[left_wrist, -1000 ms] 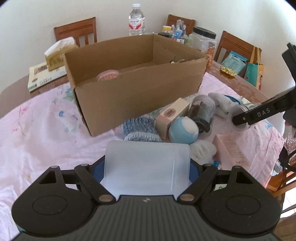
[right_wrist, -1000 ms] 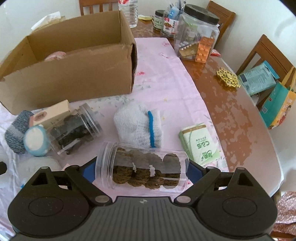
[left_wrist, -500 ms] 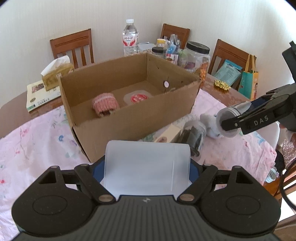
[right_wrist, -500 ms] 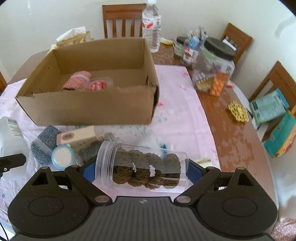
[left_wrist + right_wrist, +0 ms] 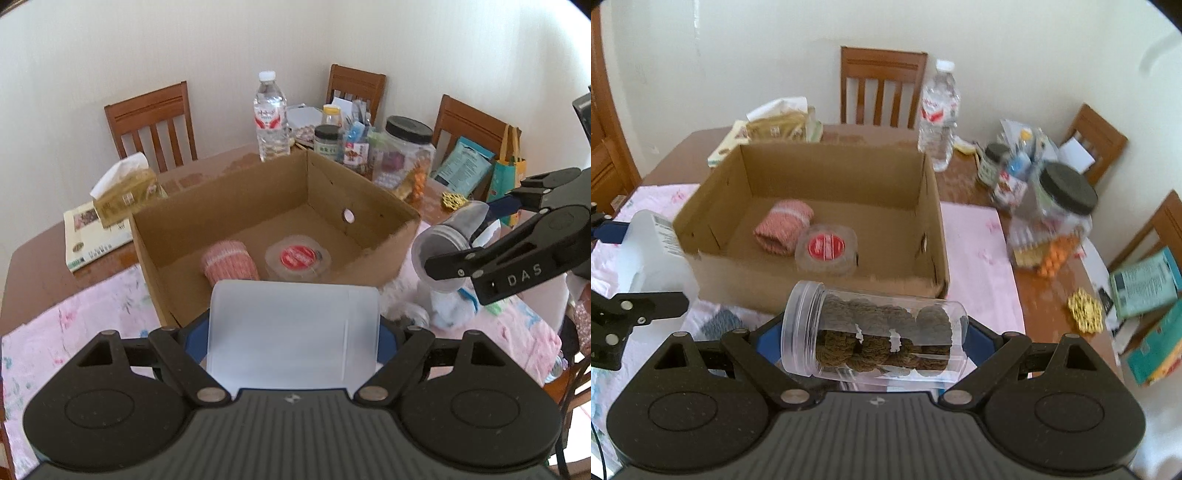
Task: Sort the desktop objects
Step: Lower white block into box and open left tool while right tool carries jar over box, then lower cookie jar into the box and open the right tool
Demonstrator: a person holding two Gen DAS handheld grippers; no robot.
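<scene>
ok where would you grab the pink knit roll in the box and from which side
Grip the pink knit roll across its soft middle, coming straight down from above. It lies on its side on the floor of the cardboard box, whose walls block a side approach, and the round tub sits close beside one end.

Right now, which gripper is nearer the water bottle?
Probably the right. The right gripper is off the box's near right corner, the bottle's side; the left gripper is at the near left.

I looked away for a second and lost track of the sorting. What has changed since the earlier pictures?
Both grippers rose and moved toward the cardboard box. The left gripper keeps its white bottle, the right gripper its clear jar. Nothing was released. The pink roll and red-lidded container stay inside the box.
</scene>
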